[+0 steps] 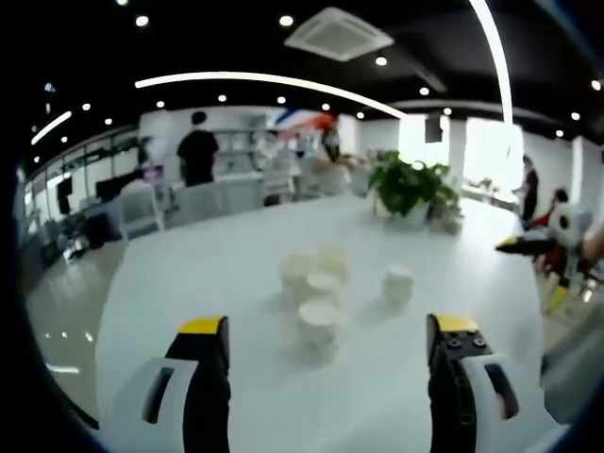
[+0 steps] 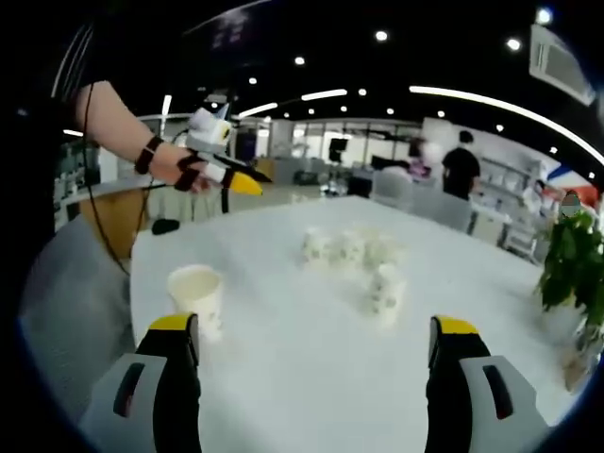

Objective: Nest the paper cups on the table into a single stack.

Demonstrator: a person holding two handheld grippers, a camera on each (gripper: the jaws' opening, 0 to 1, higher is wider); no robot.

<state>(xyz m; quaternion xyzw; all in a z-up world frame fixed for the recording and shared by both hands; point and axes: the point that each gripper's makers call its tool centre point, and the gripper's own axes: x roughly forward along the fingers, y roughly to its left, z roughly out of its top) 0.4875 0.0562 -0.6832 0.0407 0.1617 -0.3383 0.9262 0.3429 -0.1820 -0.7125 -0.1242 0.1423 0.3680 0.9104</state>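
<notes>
Left gripper [image 1: 326, 363] hangs wide open, holding nothing, paper cups [image 1: 316, 283] clustered mid-frame on the white table [image 1: 208, 274]. Right gripper [image 2: 311, 373] gapes just as empty; lone cup [image 2: 196, 294] lower left, blurry group [image 2: 354, 255] centre, perhaps four or five.

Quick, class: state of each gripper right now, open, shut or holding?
Left gripper: jaws open, empty, facing the cups.
Right gripper: jaws open, empty, a cup near its left jaw.
</notes>
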